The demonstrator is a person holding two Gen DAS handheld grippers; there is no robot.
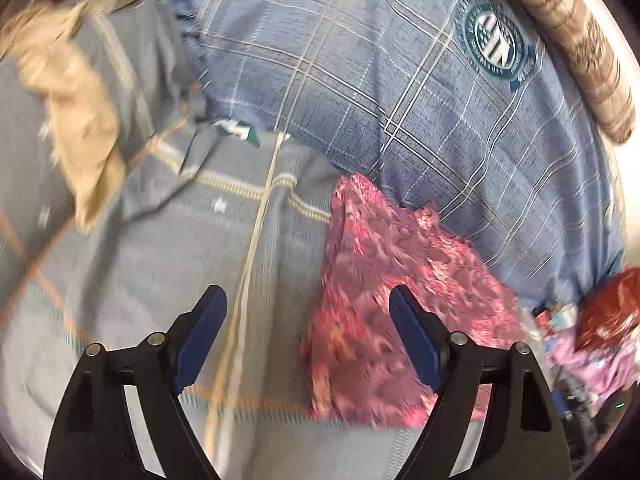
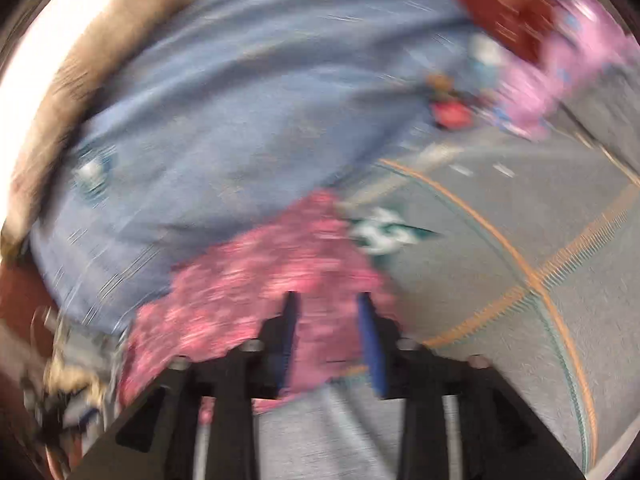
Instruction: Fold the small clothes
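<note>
1. Grey checked bedsheet (image 1: pixel 140 280) lies bare and flat under the left claw (image 1: pixel 308 300), which is spread wide and grips nothing.
2. Pink patterned garment (image 1: pixel 392 280) lies on the sheet, under the left claw's right finger.
3. Right claw (image 2: pixel 330 298), released, hovers over the same garment (image 2: pixel 260 280).
4. Blue plaid pillow (image 1: pixel 380 72) borders the garment's far edge.

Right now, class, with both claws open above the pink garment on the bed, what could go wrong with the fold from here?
1. The pink garment lies rumpled with its far edge against the blue plaid pillow; a fold could come out uneven or snag there.
2. The left claw hangs mostly over bare bedsheet, so closing now may pinch the sheet too.
3. The right claw's view is blurred, so aiming is uncertain.
</note>
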